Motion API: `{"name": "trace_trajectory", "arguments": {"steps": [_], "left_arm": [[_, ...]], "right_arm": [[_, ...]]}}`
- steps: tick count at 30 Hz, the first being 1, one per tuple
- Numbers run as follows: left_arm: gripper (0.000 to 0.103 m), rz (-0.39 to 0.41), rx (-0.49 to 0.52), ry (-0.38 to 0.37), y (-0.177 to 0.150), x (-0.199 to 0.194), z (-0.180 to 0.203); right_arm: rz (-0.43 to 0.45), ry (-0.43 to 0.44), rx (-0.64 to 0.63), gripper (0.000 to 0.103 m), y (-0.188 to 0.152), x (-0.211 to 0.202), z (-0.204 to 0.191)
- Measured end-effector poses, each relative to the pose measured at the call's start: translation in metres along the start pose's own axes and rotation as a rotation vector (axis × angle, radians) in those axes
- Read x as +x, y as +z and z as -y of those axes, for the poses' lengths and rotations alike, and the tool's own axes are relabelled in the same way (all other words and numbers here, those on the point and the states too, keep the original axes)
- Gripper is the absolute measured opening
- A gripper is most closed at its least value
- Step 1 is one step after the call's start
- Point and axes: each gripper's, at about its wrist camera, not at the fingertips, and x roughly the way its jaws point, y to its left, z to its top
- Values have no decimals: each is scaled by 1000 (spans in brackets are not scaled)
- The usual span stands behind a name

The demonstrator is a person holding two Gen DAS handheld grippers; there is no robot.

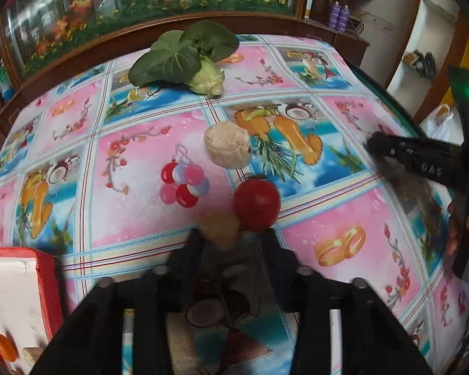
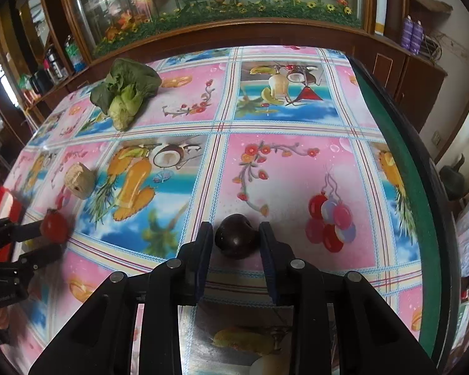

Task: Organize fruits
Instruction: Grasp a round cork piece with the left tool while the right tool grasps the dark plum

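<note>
A red tomato (image 1: 257,205) lies on the patterned tablecloth just beyond my left gripper (image 1: 233,238), whose jaws stand apart; it also shows in the right wrist view (image 2: 54,225) at the left gripper's tips. A small yellowish fruit (image 1: 219,225) sits beside the tomato, near the left finger. A dark purple plum (image 2: 237,237) sits between the fingertips of my right gripper (image 2: 236,237), jaws close on both sides; contact is unclear. A red box with white inside (image 1: 18,297) at lower left holds an orange fruit (image 1: 4,347).
A bok choy (image 1: 187,56) lies at the table's far side, also in the right wrist view (image 2: 125,93). A beige lumpy piece (image 1: 228,147) lies mid-table. The green table edge (image 2: 416,193) runs along the right. A wooden cabinet stands behind.
</note>
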Motion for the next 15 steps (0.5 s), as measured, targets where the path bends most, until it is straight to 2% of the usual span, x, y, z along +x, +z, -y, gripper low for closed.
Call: {"name": "trace_trajectory", "arguments": {"steps": [5, 11, 15], "left_arm": [[26, 14, -118, -20, 1, -2, -22], [26, 5, -126, -12, -13, -10, -17], [26, 2, -109, -13, -34, -22, -6]], "right_arm": [[17, -36, -13, 28, -1, 1, -2], [12, -23, 1, 27, -6, -5, -2], [16, -1, 6, 27, -16, -18, -6]]}}
